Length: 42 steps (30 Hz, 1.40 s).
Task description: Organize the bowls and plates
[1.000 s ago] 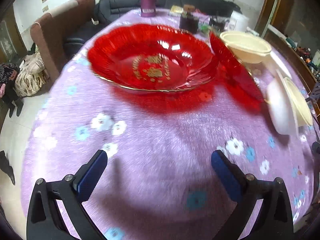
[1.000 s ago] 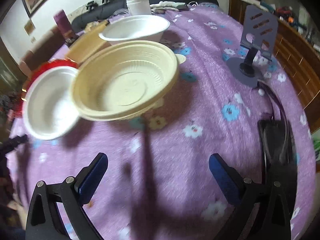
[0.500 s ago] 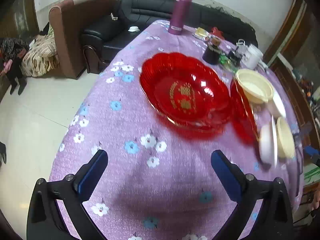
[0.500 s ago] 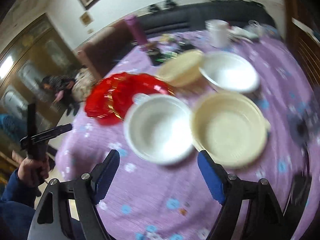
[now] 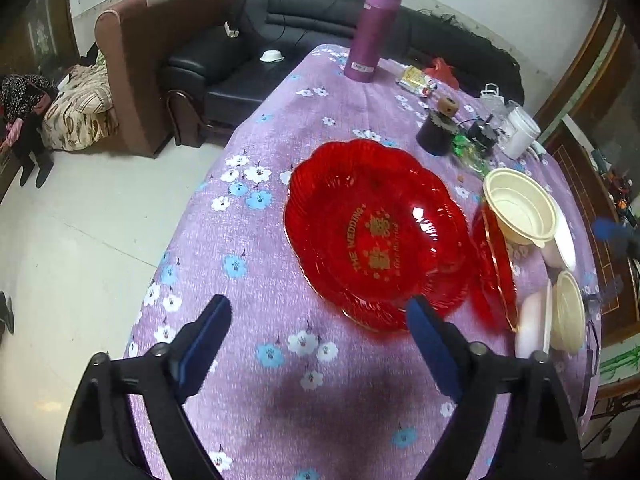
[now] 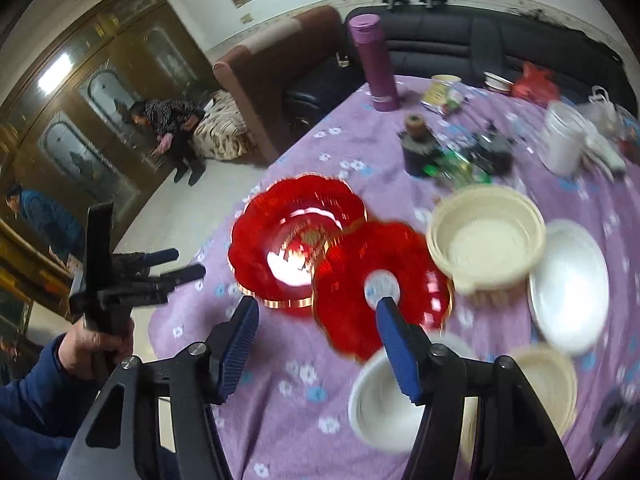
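Two red plates sit ahead of both grippers, unstacked, with cream and white bowls scattered to their right. Left gripper hovers empty over the cloth, jaws just narrowing, nothing between them. Right gripper likewise empty, closing in. Sorting looks barely begun; all stacking remains.

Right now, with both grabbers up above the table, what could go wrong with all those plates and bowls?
1. The second red plate overlaps the big red plate and touches the cream bowl; lifting either plate might drag its neighbour.
2. The purple bottle stands tall behind the plates; a wide swing could topple it.
3. The left gripper and right gripper are empty, their jaws just closing; a narrow opening might miss a plate rim.
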Each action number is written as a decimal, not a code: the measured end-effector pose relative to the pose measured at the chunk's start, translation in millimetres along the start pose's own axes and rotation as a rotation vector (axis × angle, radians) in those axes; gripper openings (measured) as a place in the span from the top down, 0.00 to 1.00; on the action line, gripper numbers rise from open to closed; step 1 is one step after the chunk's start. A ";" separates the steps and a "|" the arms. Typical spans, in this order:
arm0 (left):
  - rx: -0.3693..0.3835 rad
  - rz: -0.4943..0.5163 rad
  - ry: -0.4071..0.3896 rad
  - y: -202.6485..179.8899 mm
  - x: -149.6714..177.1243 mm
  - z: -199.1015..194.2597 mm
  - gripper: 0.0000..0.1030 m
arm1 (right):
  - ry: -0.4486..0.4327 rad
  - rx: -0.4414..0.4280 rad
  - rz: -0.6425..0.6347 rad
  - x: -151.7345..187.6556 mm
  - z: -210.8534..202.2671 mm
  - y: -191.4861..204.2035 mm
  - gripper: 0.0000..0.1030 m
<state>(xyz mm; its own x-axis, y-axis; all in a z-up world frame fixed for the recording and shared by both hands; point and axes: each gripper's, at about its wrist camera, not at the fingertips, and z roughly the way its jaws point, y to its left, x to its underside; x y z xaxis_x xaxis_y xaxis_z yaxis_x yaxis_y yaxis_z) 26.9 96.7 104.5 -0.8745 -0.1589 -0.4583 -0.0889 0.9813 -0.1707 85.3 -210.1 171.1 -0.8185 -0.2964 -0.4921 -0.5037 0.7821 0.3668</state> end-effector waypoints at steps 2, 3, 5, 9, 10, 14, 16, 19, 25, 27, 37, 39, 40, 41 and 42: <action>-0.007 -0.011 0.010 3.5 -3.0 6.4 0.15 | 0.033 -0.020 0.004 -18.1 15.3 -4.9 0.41; -0.010 -0.015 0.014 5.5 -3.8 8.9 0.15 | 0.047 -0.019 0.002 -26.1 24.2 -8.1 0.42; -0.013 -0.033 0.028 9.9 -6.0 15.5 0.16 | 0.081 -0.007 -0.009 -44.5 45.0 -13.6 0.44; -0.008 -0.060 0.048 15.6 -8.0 26.1 0.22 | 0.160 0.012 -0.001 -66.5 86.1 -28.5 0.57; -0.011 -0.062 0.052 16.6 -8.1 28.8 0.23 | 0.177 0.023 0.003 -70.9 97.7 -33.6 0.62; -0.016 -0.070 0.064 17.5 -11.2 38.3 0.27 | 0.222 0.042 0.010 -80.1 122.4 -42.8 0.66; -0.015 -0.076 0.065 17.3 -12.8 42.3 0.32 | 0.239 0.045 0.002 -82.3 131.5 -44.7 0.70; -0.018 -0.080 0.072 16.7 -16.0 50.0 0.36 | 0.261 0.061 -0.001 -83.8 143.8 -47.6 0.70; -0.027 -0.070 0.087 15.7 -17.9 65.5 0.50 | 0.284 0.074 -0.003 -83.9 160.5 -53.8 0.71; -0.018 -0.066 0.094 15.5 -17.7 71.1 0.61 | 0.287 0.079 -0.003 -83.5 165.5 -54.5 0.76; -0.018 -0.044 0.105 12.8 -17.9 90.2 0.79 | 0.311 0.125 -0.011 -80.4 188.4 -48.8 0.94; -0.020 -0.036 0.104 11.8 -18.0 91.4 0.81 | 0.306 0.130 -0.011 -79.7 189.9 -46.2 0.95; -0.015 -0.032 0.104 11.2 -17.8 91.7 0.86 | 0.302 0.137 -0.013 -79.6 190.0 -45.4 0.95; -0.008 -0.029 0.104 10.4 -17.4 91.5 0.88 | 0.297 0.137 -0.011 -79.2 190.0 -45.2 0.96; -0.013 -0.023 0.103 9.7 -16.8 90.6 0.89 | 0.289 0.135 -0.008 -79.1 189.1 -44.4 0.96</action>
<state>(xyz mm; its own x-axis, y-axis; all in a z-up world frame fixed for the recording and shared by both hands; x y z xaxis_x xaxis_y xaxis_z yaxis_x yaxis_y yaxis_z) 84.0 99.1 31.5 -0.9165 -0.1701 -0.3620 -0.1152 0.9790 -0.1684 224.7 -117.8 44.4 -0.8689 -0.4314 -0.2427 -0.4853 0.8389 0.2465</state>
